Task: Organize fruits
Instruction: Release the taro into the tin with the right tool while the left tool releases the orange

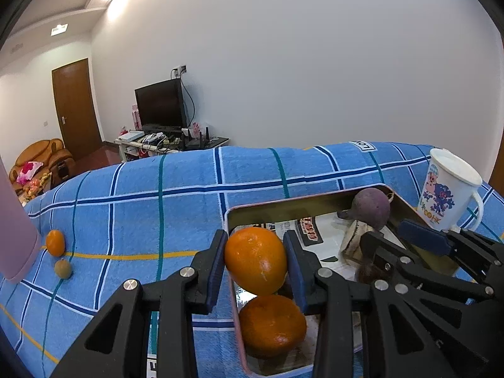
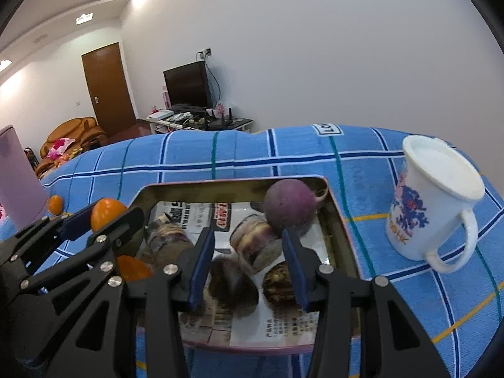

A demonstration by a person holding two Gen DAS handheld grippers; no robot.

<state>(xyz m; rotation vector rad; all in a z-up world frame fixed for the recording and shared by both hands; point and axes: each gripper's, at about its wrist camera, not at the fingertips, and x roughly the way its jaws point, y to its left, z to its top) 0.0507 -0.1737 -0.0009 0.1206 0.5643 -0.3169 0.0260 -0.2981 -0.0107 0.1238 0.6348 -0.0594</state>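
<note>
We hold an orange [image 1: 255, 260] clenched in the left hand-held gripper [image 1: 255, 264] above the near left corner of the tin tray [image 1: 315, 200], ready to lower beside another orange [image 1: 272, 324], while the right hand-held gripper [image 2: 249, 267] hovers released over the tray.

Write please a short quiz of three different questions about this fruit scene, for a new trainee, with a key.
1. True or false: the left gripper holds an orange above the metal tray.
2. Multiple choice: the white mug stands A) inside the tray, B) on the blue checked cloth beside the tray, C) on the floor.
3. Fill in: two small fruits still lie on the cloth near the ____ container at the left edge.

Key: 1 true; 2 B; 3 pink. The two are a small orange and a brownish fruit.
</note>
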